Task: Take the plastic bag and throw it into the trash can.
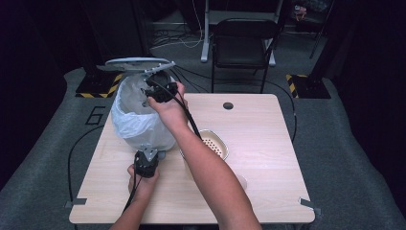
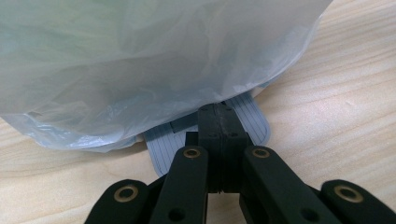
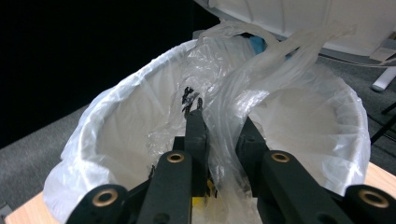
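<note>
Left gripper view, pedal (image 2: 254, 122) half hidden under bin liner (image 2: 140, 65), left tool (image 2: 219, 122) pressing it

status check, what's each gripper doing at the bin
Left gripper shut, pressing the bin's pedal. Lid up. Right gripper shut on a clear bag over the lined bin. Nothing in the way.

From my feed I see a light wooden table (image 1: 268, 158) with a round cable hole (image 1: 228, 105) near its far edge, standing on grey carpet (image 1: 344, 158). Behind it a black folding chair (image 1: 242, 48) sits empty. Two dark stands rest on bases marked with yellow-and-black hazard tape (image 1: 98, 86), one at each far corner. Cables (image 1: 179, 40) trail across the floor. The surroundings are dark, possibly black curtains. A "6" (image 1: 95, 115) is marked on the carpet.
</note>
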`<state>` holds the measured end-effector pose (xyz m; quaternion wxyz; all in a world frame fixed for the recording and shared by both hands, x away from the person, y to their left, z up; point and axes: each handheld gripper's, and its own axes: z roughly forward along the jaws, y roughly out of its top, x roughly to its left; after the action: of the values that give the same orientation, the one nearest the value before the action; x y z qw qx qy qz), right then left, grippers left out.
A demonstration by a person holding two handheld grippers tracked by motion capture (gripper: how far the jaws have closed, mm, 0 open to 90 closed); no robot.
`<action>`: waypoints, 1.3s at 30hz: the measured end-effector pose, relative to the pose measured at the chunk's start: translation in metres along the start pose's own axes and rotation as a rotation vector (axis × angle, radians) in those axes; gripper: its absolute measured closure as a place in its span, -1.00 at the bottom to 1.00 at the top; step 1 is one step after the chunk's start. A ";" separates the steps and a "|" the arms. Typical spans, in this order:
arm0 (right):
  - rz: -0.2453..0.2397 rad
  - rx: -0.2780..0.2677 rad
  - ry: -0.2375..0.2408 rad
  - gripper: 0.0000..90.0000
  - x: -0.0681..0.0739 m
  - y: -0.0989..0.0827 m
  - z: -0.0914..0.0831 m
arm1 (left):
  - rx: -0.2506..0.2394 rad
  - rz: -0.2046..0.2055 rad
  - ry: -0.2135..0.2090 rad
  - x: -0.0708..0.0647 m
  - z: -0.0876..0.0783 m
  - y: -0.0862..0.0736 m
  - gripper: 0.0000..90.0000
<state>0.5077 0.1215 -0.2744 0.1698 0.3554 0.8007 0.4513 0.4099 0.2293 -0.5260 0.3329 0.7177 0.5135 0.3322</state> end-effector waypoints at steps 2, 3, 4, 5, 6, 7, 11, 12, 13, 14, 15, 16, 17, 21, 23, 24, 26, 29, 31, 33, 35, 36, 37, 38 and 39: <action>-0.011 -0.011 -0.011 0.26 -0.002 0.000 0.005 | 0.002 0.001 0.001 0.000 0.000 0.000 1.00; -0.010 -0.014 -0.013 0.16 -0.003 -0.001 0.007 | 0.001 -0.002 0.001 0.000 0.000 0.000 1.00; -0.010 -0.014 -0.013 0.16 -0.003 -0.001 0.007 | 0.001 -0.002 0.001 0.000 0.000 0.000 1.00; -0.003 -0.004 -0.022 0.10 -0.001 -0.002 0.006 | 0.002 -0.004 0.000 0.000 0.000 0.000 1.00; -0.017 -0.003 -0.024 0.08 -0.002 -0.003 0.005 | 0.005 0.018 0.010 0.001 -0.001 0.000 1.00; 0.001 -0.006 -0.021 0.05 -0.002 -0.004 0.004 | 0.008 0.030 0.013 0.002 -0.001 0.001 1.00; 0.004 -0.019 -0.002 0.00 -0.006 -0.005 0.000 | 0.006 0.029 0.014 0.001 -0.001 0.001 1.00; 0.014 -0.024 -0.001 0.01 -0.004 -0.005 -0.002 | 0.007 0.029 0.015 0.002 -0.001 0.001 1.00; 0.009 -0.026 0.002 0.01 -0.004 -0.005 -0.004 | 0.007 0.029 0.015 0.002 -0.001 0.001 1.00; 0.009 -0.026 0.002 0.01 -0.004 -0.005 -0.004 | 0.007 0.029 0.015 0.002 -0.001 0.001 1.00; -0.006 -0.036 0.011 0.03 -0.002 -0.006 -0.008 | 0.006 0.024 0.013 0.002 -0.001 0.000 1.00; -0.006 -0.036 0.011 0.03 -0.002 -0.006 -0.008 | 0.006 0.024 0.013 0.002 -0.001 0.000 1.00; -0.019 -0.034 0.020 0.03 0.001 -0.008 -0.016 | 0.001 0.042 0.027 0.003 -0.001 0.001 1.00; -0.051 -0.041 0.031 0.02 0.003 -0.014 -0.036 | 0.003 0.042 0.026 0.002 -0.001 0.001 1.00; -0.083 -0.040 0.012 -0.04 0.002 -0.018 -0.047 | -0.001 0.036 0.026 0.002 -0.001 0.001 1.00; -0.100 -0.043 0.007 -0.05 0.002 -0.020 -0.052 | 0.000 0.038 0.028 0.002 -0.001 0.001 1.00; -0.108 -0.044 0.002 -0.06 -0.001 -0.025 -0.060 | 0.001 0.032 0.018 0.001 -0.001 0.001 1.00; -0.129 -0.034 0.008 -0.07 -0.007 -0.032 -0.071 | 0.003 0.041 0.026 0.002 -0.001 0.001 1.00; -0.129 -0.028 0.016 -0.06 -0.011 -0.037 -0.078 | 0.004 0.039 0.023 0.002 -0.001 0.001 1.00; -0.132 -0.024 0.008 -0.06 -0.013 -0.040 -0.082 | 0.002 0.040 0.027 0.002 -0.001 0.001 1.00; -0.137 -0.029 0.002 -0.09 -0.021 -0.048 -0.091 | 0.006 0.036 0.022 0.001 -0.001 0.001 1.00; -0.135 -0.030 0.001 -0.11 -0.024 -0.051 -0.094 | 0.003 0.038 0.026 0.001 -0.001 0.001 1.00; -0.129 -0.027 -0.001 -0.12 -0.026 -0.055 -0.098 | 0.003 0.038 0.026 0.001 -0.001 0.001 1.00; -0.132 -0.031 0.000 -0.13 -0.028 -0.058 -0.101 | 0.003 0.038 0.026 0.001 -0.001 0.001 1.00; -0.128 -0.033 0.005 -0.14 -0.031 -0.062 -0.105 | 0.002 0.039 0.021 0.001 -0.001 0.001 1.00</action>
<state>0.4407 0.0148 -0.2724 0.2022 0.2994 0.8148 0.4535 0.4101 0.2306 -0.5248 0.3203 0.7242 0.5034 0.3458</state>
